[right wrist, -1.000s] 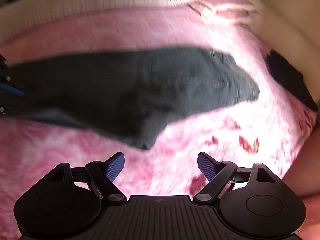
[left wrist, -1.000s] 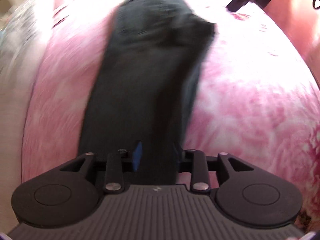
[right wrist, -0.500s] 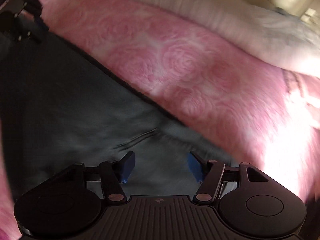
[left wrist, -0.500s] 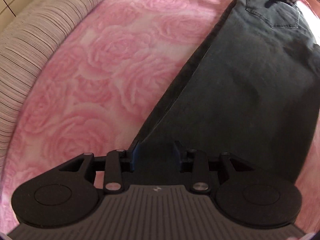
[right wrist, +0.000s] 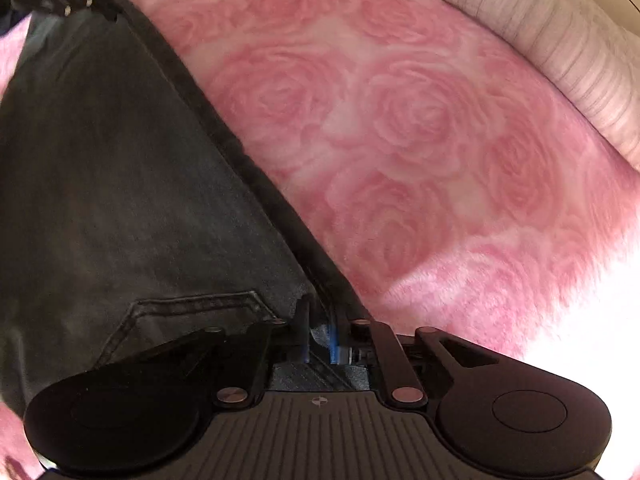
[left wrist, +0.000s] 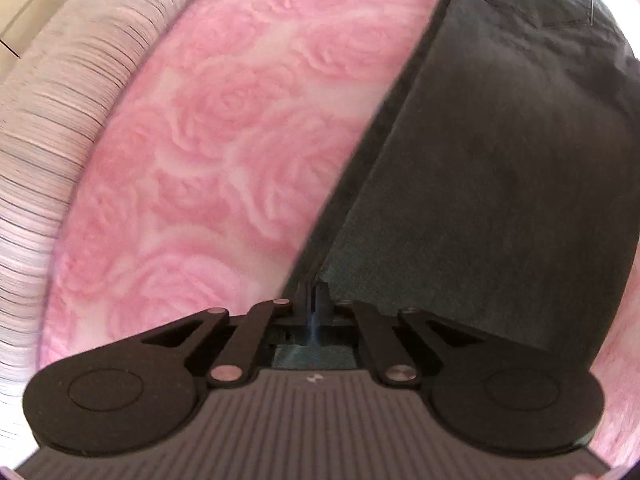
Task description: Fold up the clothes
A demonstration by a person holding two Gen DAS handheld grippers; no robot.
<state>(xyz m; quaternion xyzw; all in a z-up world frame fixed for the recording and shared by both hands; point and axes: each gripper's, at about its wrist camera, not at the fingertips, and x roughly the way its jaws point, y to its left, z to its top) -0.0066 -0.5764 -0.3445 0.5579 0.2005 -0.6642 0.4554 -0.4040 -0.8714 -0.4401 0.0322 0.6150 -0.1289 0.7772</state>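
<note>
left tongs (left wrist: 316, 300): clenched on jeans (left wrist: 500, 168) at the edge nearest that camera
right tongs (right wrist: 320, 332): clenched on the jeans' edge just beside back pocket (right wrist: 192, 316)
jeans: dark grey, stretched between both tongs over rose blanket (left wrist: 224, 128)
far end, left view: right tongs at top, gripping fabric
blanket: pink, fuzzy, rose print
striped bedding (right wrist: 560, 52): pale, along the blanket's far side
</note>
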